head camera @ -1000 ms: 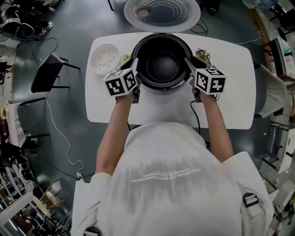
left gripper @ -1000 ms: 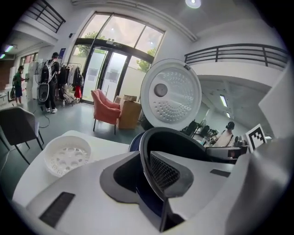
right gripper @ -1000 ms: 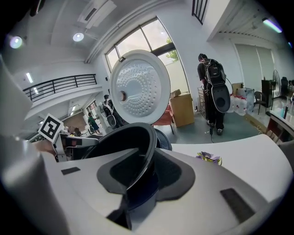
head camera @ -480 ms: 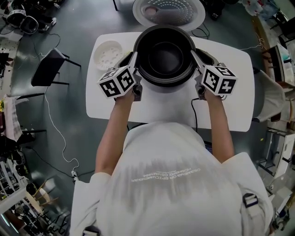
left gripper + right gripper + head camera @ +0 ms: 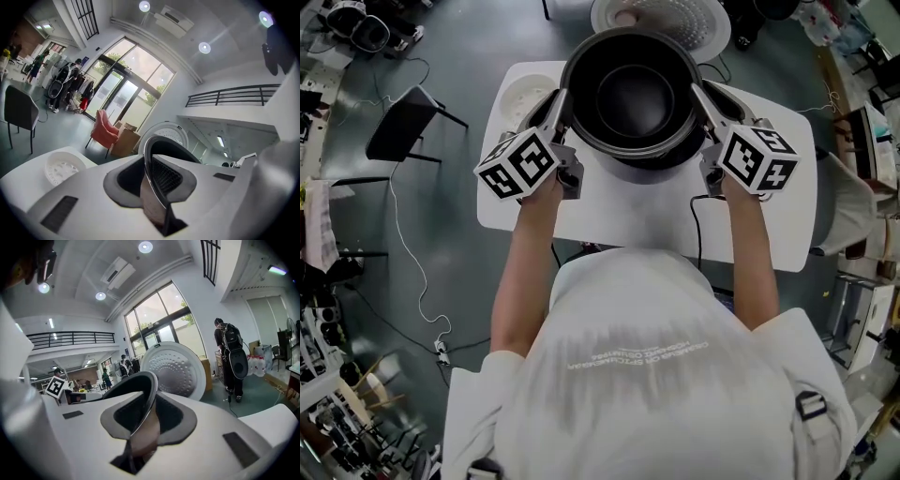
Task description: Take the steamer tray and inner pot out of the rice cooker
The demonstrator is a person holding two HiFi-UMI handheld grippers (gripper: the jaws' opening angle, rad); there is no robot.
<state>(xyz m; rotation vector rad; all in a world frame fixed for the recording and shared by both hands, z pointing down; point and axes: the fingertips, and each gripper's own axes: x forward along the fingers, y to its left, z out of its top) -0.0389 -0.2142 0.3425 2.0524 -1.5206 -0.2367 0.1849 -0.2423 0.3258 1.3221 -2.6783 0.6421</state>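
Note:
The black inner pot (image 5: 628,89) hangs above the white table (image 5: 769,220), held by its rim on both sides. My left gripper (image 5: 563,105) is shut on the pot's left rim (image 5: 149,165), with the thin metal edge squeezed between its pads. My right gripper (image 5: 701,99) is shut on the right rim (image 5: 149,405) in the same way. Both sets of jaws have tightened on the rim during the lift. The white perforated steamer tray (image 5: 523,94) lies on the table at the left, also seen as the tray (image 5: 63,168). The pot hides most of the cooker body.
The rice cooker's open lid (image 5: 661,14) stands behind the pot, also seen as the lid (image 5: 177,367). A black cable (image 5: 697,225) runs off the table's front edge. A dark chair (image 5: 401,133) stands to the left. People stand far off in the room.
Both grippers have risen together with the inner pot, which has come up out of the cooker and looks larger and nearer the camera. The steamer tray has stayed on the table.

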